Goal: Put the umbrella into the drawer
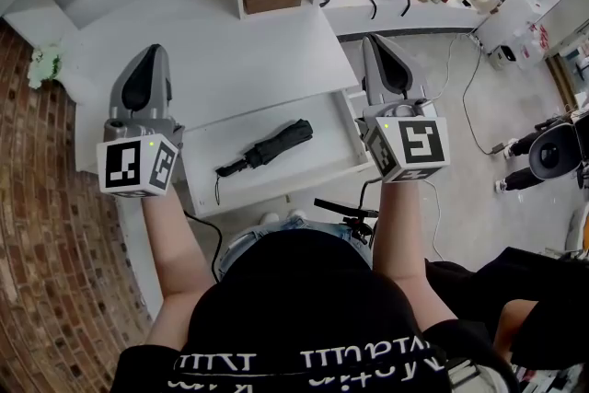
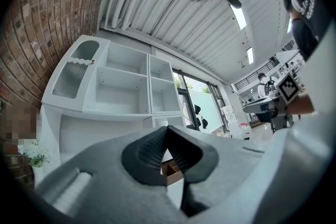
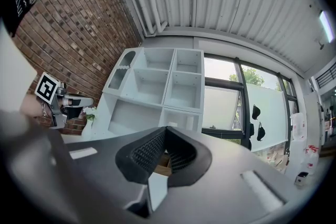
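Head view, umbrella [image 1: 267, 147]: folded, lying slantwise inside the open drawer [image 1: 317, 163], with room to every rim.
Left gripper [image 1: 152, 52]: jaws closed on nothing, beside the drawer's left edge.
Right gripper [image 1: 375, 41]: jaws closed, empty, beside the drawer's right edge.
Table [image 1: 230, 41]: white top behind the drawer.

The right gripper [image 3: 165, 130] has its jaws tip to tip, with nothing clamped between them. Through the gap below the tips shows something brown [image 3: 160, 163], perhaps a wooden box. A white shelf unit [image 3: 157, 86] stands toward twelve o'clock, a brick wall [image 3: 79, 23] at ten and a window [image 3: 226, 99] at three.
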The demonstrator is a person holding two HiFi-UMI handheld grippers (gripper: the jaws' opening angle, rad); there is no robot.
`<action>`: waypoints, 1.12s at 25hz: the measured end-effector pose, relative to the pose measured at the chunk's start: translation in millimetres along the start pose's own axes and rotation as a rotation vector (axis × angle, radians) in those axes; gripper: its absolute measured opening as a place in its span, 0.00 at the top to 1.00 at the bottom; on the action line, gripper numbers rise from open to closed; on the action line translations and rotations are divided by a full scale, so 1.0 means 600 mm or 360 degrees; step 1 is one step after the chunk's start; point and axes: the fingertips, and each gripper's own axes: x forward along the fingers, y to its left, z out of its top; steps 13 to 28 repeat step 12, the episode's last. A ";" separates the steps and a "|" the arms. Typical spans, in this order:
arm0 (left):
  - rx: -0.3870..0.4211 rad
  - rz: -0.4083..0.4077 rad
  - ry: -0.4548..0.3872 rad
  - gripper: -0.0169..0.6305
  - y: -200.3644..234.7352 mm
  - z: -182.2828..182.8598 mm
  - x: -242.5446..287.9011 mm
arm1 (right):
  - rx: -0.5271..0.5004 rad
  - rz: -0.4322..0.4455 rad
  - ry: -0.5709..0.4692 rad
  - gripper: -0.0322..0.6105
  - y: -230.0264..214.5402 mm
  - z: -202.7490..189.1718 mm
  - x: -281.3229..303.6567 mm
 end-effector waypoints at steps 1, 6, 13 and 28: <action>-0.0002 0.0007 0.0000 0.98 0.001 0.001 0.001 | -0.0004 0.0001 0.0000 0.94 0.000 0.000 0.001; 0.0024 0.0032 0.0027 0.98 0.006 -0.001 0.007 | -0.0015 0.0000 0.0002 0.94 -0.001 0.001 0.004; 0.0088 0.0027 0.0058 0.98 0.002 -0.004 0.015 | -0.0012 -0.0003 -0.0011 0.94 -0.003 0.003 0.006; 0.0088 0.0027 0.0058 0.98 0.002 -0.004 0.015 | -0.0012 -0.0003 -0.0011 0.94 -0.003 0.003 0.006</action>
